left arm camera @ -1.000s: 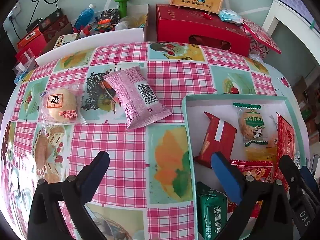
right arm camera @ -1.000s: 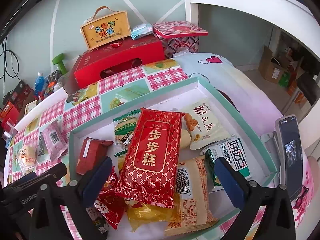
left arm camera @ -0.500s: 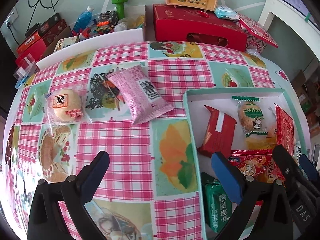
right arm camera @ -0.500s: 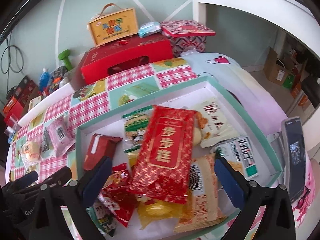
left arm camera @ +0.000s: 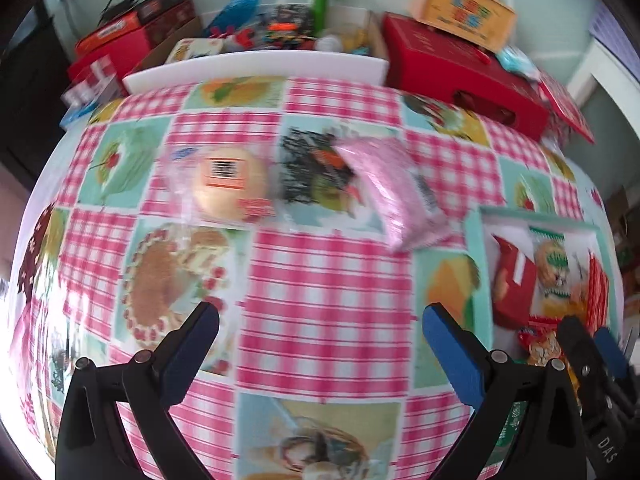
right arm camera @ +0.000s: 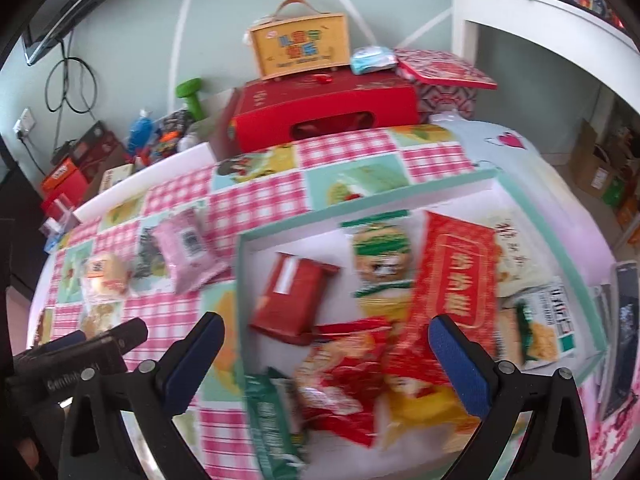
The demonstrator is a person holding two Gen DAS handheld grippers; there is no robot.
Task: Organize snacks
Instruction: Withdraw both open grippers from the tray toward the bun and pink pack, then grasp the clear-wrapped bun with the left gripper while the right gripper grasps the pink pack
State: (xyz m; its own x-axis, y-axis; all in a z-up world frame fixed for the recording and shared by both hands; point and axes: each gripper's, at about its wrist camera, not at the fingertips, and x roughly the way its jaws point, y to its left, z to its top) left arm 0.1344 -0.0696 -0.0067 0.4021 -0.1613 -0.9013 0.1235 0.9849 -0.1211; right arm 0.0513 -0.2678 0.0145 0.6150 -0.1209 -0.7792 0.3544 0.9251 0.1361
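Observation:
A pink snack packet (left arm camera: 394,196) (right arm camera: 188,254) and a wrapped round bun (left arm camera: 230,184) (right arm camera: 107,274) lie on the checked tablecloth, left of the teal-rimmed tray (right arm camera: 400,199) (left arm camera: 474,240). The tray holds several snacks, among them a large red packet (right arm camera: 456,280), a dark red pack (right arm camera: 294,300) and a green bar (right arm camera: 272,416). My left gripper (left arm camera: 320,330) hovers open over the cloth, short of the bun and pink packet, holding nothing. My right gripper (right arm camera: 326,346) is open above the tray's near left part, also with nothing in it.
A red gift box (right arm camera: 324,116) with a yellow carry box (right arm camera: 300,46) on top stands at the table's far edge. Boxes, a blue bottle (left arm camera: 236,10) and a green dumbbell (left arm camera: 322,0) crowd the back left. A phone (right arm camera: 622,332) stands right of the tray.
The left gripper has swung left, away from the tray and toward the bun and pink packet. The right gripper has shifted left over the tray. Both views are motion-blurred.

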